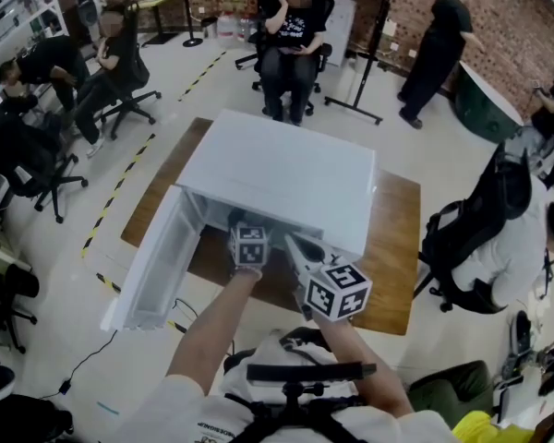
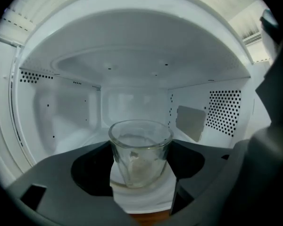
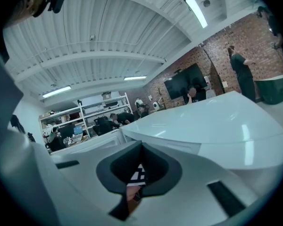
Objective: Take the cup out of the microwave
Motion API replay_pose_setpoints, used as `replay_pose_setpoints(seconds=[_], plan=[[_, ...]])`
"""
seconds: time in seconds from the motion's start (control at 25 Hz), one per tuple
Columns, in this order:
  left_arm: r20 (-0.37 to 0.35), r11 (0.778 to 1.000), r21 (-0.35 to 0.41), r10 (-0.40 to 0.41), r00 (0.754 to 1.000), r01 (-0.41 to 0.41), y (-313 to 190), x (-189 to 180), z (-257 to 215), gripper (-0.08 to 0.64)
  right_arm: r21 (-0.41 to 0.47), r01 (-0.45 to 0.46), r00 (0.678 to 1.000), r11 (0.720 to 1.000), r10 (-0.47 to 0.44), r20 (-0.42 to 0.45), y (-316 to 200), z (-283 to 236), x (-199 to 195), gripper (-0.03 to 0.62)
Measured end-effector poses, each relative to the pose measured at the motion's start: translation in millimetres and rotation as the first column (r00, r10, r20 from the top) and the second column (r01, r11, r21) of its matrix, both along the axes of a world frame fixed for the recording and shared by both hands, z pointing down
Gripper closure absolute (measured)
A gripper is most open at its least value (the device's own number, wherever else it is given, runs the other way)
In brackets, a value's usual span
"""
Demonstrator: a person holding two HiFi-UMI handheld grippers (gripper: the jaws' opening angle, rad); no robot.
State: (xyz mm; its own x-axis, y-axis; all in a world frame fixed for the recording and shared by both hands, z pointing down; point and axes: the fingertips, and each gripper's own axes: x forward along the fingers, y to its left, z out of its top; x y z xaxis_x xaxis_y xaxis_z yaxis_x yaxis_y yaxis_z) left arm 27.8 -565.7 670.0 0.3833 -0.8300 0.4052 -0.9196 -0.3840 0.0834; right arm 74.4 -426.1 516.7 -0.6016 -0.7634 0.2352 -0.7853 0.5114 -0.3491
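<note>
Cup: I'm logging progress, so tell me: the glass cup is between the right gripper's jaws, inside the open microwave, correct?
No. The glass cup is between the jaws of the left gripper, not the right, inside the open microwave; the left gripper view shows it.

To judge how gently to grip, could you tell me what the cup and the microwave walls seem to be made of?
Cup: clear glass, apparently; see-through, with a bright rim. Microwave walls: probably white-painted metal, glossy, with punched vent holes.
</note>
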Motion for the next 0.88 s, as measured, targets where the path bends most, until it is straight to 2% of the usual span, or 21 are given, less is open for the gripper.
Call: replay_pose_setpoints(seconds=[0.36,0.88], plan=[[-0.011,1.0,0.021,0.013,1.0,-0.012,24,1,-15,0.209,-0.027,-0.032,0.999,0.999,0.033,0.026,8,0,12,0.586],[-0.018,1.0,0.013,0.007,1.0,-0.007,64,-15,-32,0.209,-0.081,-0.051,0.998,0.995,0.054,0.034,30,-1,6,0.586]])
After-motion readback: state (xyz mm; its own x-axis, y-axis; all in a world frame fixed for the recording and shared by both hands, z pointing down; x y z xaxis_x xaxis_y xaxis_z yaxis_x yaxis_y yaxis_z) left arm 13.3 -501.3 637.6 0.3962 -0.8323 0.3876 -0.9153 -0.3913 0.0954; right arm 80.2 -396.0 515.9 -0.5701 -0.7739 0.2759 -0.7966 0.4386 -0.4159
